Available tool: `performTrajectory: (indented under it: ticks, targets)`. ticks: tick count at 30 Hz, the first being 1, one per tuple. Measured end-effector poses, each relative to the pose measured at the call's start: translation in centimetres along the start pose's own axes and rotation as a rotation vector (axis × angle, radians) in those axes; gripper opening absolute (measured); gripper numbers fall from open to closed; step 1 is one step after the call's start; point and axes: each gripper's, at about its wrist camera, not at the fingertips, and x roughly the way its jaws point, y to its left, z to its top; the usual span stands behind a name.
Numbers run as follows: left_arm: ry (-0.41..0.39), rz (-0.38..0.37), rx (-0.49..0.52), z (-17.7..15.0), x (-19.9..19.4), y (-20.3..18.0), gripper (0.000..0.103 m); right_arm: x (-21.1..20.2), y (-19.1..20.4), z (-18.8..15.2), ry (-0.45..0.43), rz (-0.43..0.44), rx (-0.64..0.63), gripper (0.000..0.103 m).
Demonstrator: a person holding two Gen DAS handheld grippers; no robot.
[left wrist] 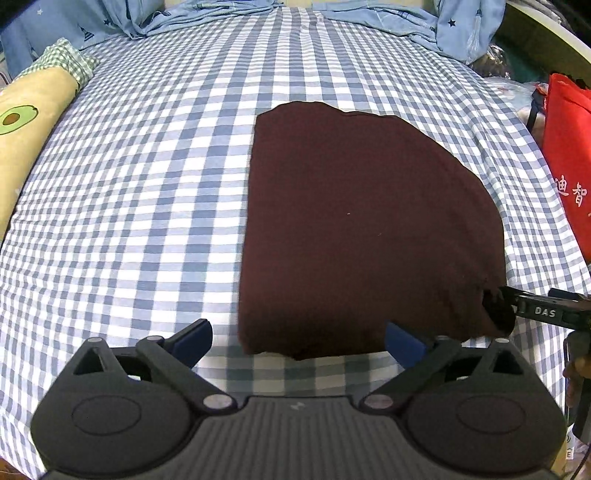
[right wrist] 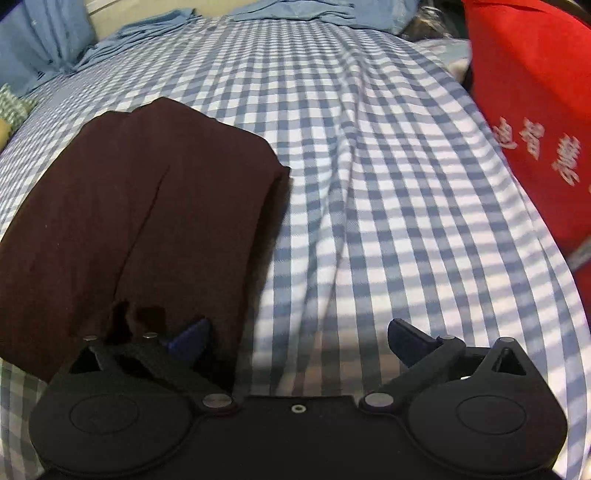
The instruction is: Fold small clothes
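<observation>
Maroon garment (left wrist: 362, 229), soft and limp, is lying folded ahead of both wide-open, empty grippers (left wrist: 299, 338) (right wrist: 299, 338); I would be pinching its near corners.

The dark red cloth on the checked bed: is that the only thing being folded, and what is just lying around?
For the job:
- dark red cloth, folded
- left hand-held gripper, open
- right hand-held gripper, open

Just lying about:
- red bag
- avocado pillow
- light blue bedding
- checked bed sheet
</observation>
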Motion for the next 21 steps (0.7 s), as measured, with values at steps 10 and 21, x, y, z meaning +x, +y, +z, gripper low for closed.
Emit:
performTrajectory:
  ticks: [10,21]
  targets:
    - [-0.003,0.000,0.053,-1.8,-0.8,2.2,0.102,-6.1,2.1,-2.5,-0.049,0.037,0.185,0.102]
    - [0.037,-0.007,0.094,-4.9,-1.5,6.0,0.102,-10.6,9.5,-6.5,0.019,0.107,0.188,0.102]
